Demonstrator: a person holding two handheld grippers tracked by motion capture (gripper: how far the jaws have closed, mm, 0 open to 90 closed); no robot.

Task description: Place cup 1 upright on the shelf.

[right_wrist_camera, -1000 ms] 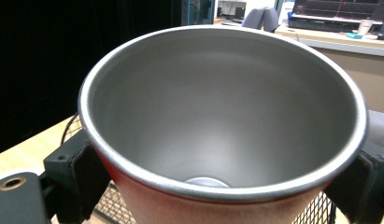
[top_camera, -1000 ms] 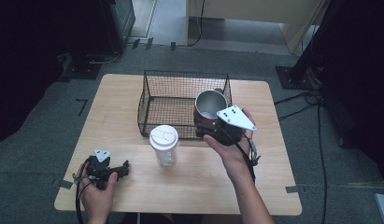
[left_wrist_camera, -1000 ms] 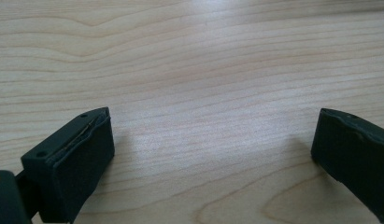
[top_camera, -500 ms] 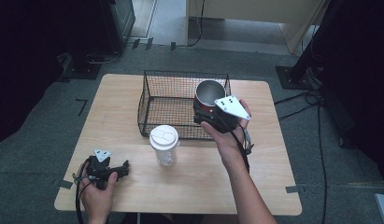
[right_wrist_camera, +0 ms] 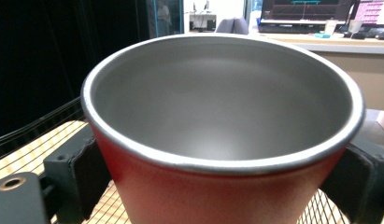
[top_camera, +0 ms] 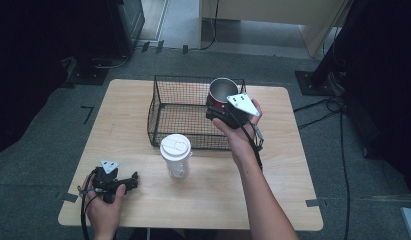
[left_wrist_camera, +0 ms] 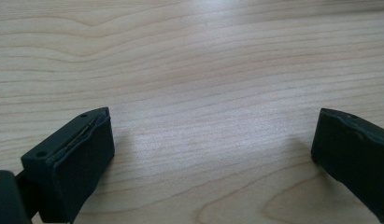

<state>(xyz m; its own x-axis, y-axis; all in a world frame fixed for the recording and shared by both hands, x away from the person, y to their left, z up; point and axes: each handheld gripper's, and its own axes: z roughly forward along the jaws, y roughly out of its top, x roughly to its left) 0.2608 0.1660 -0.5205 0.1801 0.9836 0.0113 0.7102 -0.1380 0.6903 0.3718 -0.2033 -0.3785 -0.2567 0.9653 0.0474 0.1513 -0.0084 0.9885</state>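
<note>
The right tool (top_camera: 219, 107) is clamped on a red cup (top_camera: 222, 92) with a bare metal inside, its two black jaws pressing the cup's sides below the rim, and it holds the cup upright over the right end of the wire basket (top_camera: 180, 107) near the table's far edge. The risk, as I judge it, lies in the descent — the cup's wall tapers downward, so a grip this low on a smooth wall could let it slide or tip if its bottom catches the basket's right wall or rim on the way in. A tilt of the hand would do the same, and a drop from this height could send the cup rolling inside the mesh. The white lidded cup (top_camera: 175, 155) stands just in front of the basket, near the forearm's path, and a careless pull back could knock it over. The left tool (top_camera: 134, 177) rests near the table's (top_camera: 293, 200) front left corner, jaws apart on bare wood. Compared with a second ago, the right hand has carried the cup farther toward the far edge and over the basket's interior; the left tool has not shifted.
</note>
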